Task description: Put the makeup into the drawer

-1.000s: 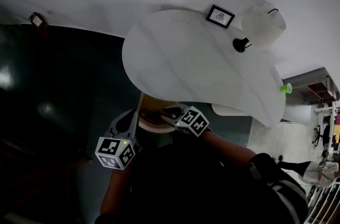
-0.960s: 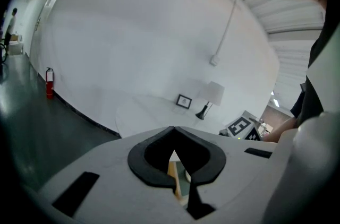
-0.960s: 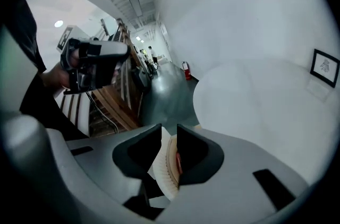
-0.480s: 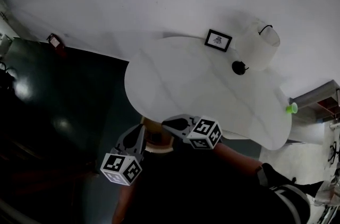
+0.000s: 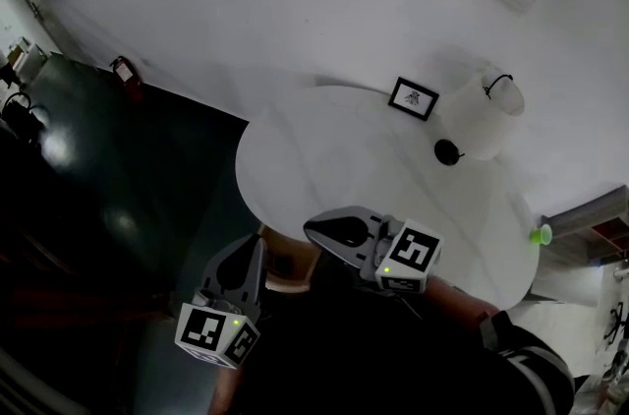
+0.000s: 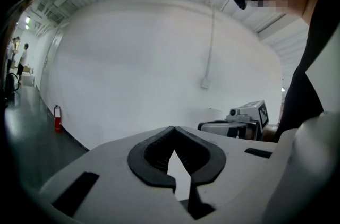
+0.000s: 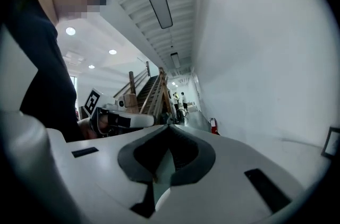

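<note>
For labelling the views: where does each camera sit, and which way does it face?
Head view: on the head, looking steeply down at the table; left gripper and right gripper show.
Left gripper view: on the left gripper, facing the wall; its shut jaws, the right gripper and the person's torso show.
Right gripper view: on the right gripper, facing along the wall toward stairs; its shut jaws and the left gripper show.
Shared: the fire extinguisher, in all three.

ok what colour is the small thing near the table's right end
The small thing is bright green, clearest in the head view.
</note>
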Available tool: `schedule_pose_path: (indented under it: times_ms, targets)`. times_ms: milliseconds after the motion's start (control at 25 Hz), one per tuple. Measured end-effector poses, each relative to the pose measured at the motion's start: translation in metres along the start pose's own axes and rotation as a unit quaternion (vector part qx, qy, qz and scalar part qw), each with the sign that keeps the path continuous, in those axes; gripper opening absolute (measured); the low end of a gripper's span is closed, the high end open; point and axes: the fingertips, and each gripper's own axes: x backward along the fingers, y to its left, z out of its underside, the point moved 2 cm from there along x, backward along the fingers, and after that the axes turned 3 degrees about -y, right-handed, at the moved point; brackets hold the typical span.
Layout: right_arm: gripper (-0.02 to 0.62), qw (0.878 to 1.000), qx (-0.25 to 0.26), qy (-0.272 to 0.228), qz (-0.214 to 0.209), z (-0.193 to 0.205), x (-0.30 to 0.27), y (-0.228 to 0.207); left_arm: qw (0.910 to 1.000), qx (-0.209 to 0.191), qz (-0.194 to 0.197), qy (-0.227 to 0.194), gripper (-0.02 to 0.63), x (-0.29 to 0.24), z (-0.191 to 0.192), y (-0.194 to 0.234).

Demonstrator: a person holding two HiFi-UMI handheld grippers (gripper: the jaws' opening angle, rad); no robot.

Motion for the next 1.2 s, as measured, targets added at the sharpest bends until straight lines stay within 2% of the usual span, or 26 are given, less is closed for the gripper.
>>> schedule_pose_path:
  times_ms: [160,440,680,1200]
  targets:
    - [0.017,0.998,0.042,-0.041,-0.004,-0.04,-0.006,0.015,0.9997,-0.002,0.02,-0.011,0.011,0.007,-0.02,-0.006]
    - [0.015,0.995,0.064,-0.074,0.0,-0.078,-0.031,0.031,0.9975,-0.059,0.032,-0.023,0.011,0.013,-0.056,0.007]
    - [0.015,0.996,0.062,-0.065,0.011,-0.074,-0.051,0.03,0.9964,-0.074,0.029,-0.031,0.011,0.019,-0.066,0.03]
    - [0.015,0.997,0.062,-0.045,0.028,-0.068,-0.068,0.021,0.9963,-0.066,0.039,-0.038,0.011,0.021,-0.067,0.048]
